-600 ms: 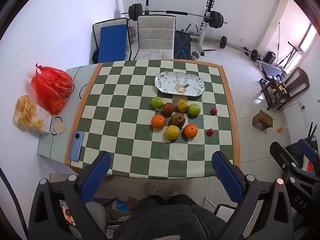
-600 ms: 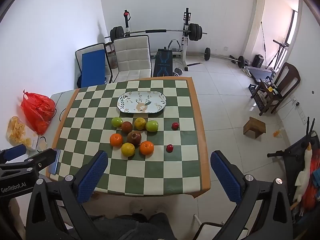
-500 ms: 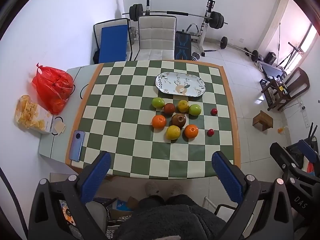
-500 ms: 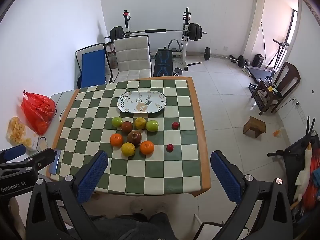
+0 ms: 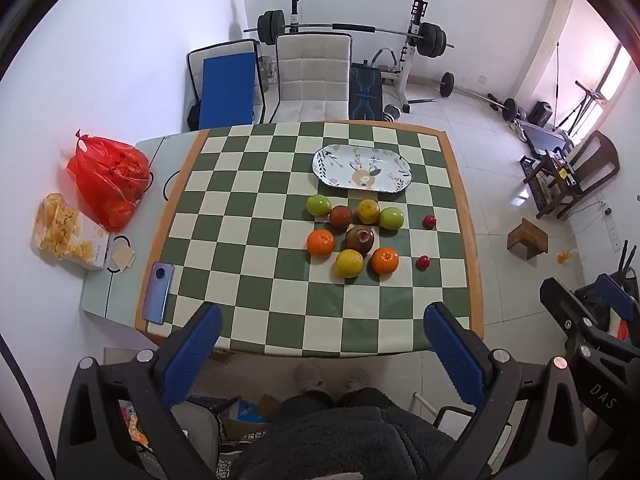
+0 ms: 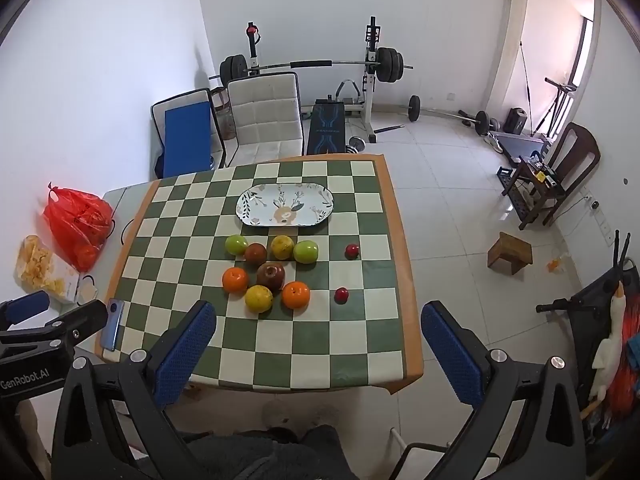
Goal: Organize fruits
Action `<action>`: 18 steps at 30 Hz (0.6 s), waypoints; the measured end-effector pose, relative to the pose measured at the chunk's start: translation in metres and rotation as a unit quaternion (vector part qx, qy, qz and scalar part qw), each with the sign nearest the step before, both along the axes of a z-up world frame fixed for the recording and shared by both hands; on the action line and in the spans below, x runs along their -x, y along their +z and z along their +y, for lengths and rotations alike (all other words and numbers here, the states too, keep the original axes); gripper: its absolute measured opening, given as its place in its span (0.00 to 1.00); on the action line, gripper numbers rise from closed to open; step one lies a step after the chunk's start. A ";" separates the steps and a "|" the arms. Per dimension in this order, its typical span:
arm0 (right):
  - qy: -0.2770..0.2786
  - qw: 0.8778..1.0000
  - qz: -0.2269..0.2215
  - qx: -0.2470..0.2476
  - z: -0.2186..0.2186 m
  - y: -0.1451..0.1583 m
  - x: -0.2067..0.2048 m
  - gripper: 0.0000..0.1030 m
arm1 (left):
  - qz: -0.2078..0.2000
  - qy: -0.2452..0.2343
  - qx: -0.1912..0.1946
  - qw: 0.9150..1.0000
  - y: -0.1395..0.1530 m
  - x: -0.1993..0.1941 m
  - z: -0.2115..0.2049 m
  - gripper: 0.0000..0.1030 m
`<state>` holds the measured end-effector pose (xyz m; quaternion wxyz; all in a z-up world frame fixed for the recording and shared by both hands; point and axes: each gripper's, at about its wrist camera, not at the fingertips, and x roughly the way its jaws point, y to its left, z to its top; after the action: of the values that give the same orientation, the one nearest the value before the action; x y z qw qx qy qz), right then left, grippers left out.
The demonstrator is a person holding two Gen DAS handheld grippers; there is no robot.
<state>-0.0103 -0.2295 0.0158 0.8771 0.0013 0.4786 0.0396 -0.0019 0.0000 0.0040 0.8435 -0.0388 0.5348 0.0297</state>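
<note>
- Green-and-cream checked table (image 5: 256,240) fills mid-frame in both views; an oval plate (image 5: 362,168) sits upper centre, bare of fruit.
- Fruit lies clustered just below the plate: two green apples (image 5: 318,205), two oranges (image 5: 321,242), two yellow fruits (image 5: 349,263), two dark reddish-brown ones (image 5: 360,239).
- Two small red fruits (image 5: 429,221) sit apart, right of the cluster.
- Left gripper (image 5: 320,354) at bottom of frame: jaws spread wide, nothing between them.
- Right gripper (image 6: 318,350) likewise released, above the table's near edge.
- Phone (image 5: 158,298) lower left; red bag (image 5: 108,176) at left.
</note>
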 end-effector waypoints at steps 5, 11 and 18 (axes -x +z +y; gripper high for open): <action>0.000 1.000 -0.001 -0.001 0.000 0.001 0.001 1.00 | -0.002 0.000 -0.001 1.000 -0.001 0.001 0.001 1.00; -0.003 1.000 -0.004 0.000 -0.002 0.001 -0.001 1.00 | -0.002 0.001 -0.002 1.000 -0.001 0.001 0.001 1.00; -0.008 1.000 -0.006 -0.002 -0.003 0.014 0.002 1.00 | -0.003 0.001 -0.004 1.000 -0.001 0.001 0.001 1.00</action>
<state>-0.0121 -0.2325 0.0302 0.8803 0.0071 0.4732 0.0337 -0.0029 0.0006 0.0034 0.8451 -0.0356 0.5324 0.0323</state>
